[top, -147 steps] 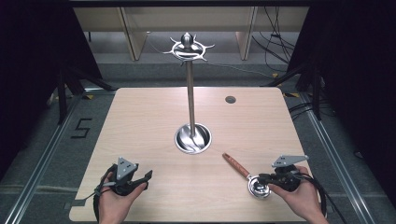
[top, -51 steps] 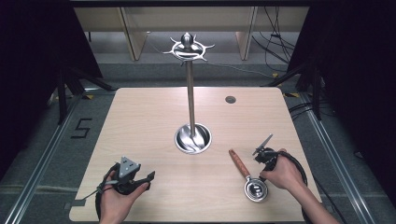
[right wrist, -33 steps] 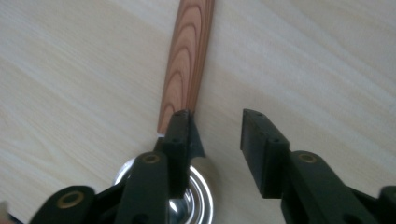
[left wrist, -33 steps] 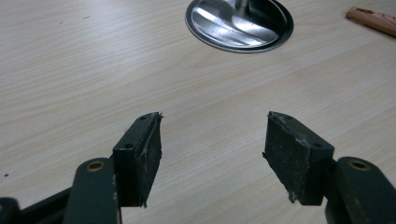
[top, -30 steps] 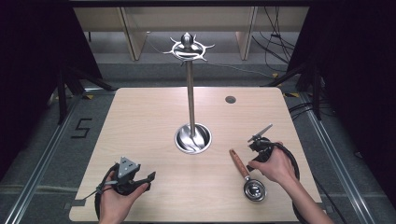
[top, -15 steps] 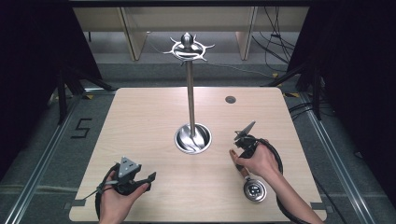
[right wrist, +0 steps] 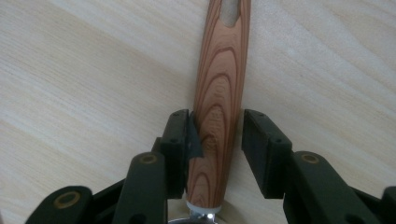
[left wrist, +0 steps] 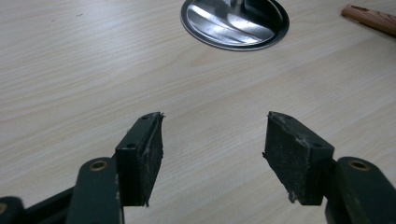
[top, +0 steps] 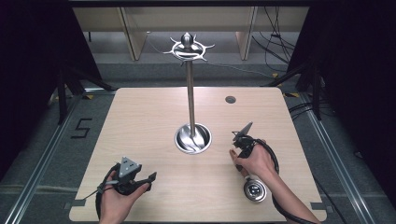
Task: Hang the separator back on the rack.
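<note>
A utensil with a round metal head and a wooden handle lies flat on the table's right front. In the high view the person's hand covers the handle. My right gripper points down over the handle near the head end, one jaw on each side. The left pad touches the wood and a thin gap shows at the right pad. In the high view the right gripper sits just right of the stand's base. My left gripper is open and holds nothing, low at the front left.
A metal stand rises from a round base at mid-table to a hooked ring top. The base lies ahead of the left jaws, the handle's tip to its right. A dark grommet hole is at the back right.
The right hand has swung its gripper from the table's right side leftward and down over the wooden handle. The utensil turned slightly on the table. The left gripper has stayed still.
</note>
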Action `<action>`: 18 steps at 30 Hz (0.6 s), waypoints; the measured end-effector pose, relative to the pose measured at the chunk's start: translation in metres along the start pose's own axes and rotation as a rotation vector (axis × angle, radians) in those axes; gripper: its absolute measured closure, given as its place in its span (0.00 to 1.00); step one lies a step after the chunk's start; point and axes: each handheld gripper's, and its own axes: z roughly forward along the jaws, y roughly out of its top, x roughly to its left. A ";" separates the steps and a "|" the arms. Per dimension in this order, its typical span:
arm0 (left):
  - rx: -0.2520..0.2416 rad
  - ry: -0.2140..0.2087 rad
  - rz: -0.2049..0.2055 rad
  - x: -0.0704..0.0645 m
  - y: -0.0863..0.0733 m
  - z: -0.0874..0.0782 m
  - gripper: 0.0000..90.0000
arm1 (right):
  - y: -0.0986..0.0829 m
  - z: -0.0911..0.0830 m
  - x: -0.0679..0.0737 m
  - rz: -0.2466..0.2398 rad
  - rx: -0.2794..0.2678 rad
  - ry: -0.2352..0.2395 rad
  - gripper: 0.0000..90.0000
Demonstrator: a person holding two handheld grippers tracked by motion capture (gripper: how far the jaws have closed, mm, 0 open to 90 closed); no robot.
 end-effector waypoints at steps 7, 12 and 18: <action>0.046 0.005 0.051 0.002 0.001 -0.003 0.41 | 0.004 0.003 0.002 0.032 0.030 -0.002 0.73; 0.042 0.001 0.051 0.002 0.001 -0.003 0.41 | 0.005 0.006 0.002 0.033 0.035 -0.004 0.74; 0.035 -0.005 0.044 0.002 0.000 -0.001 0.41 | 0.003 0.006 0.000 0.039 0.052 -0.002 0.77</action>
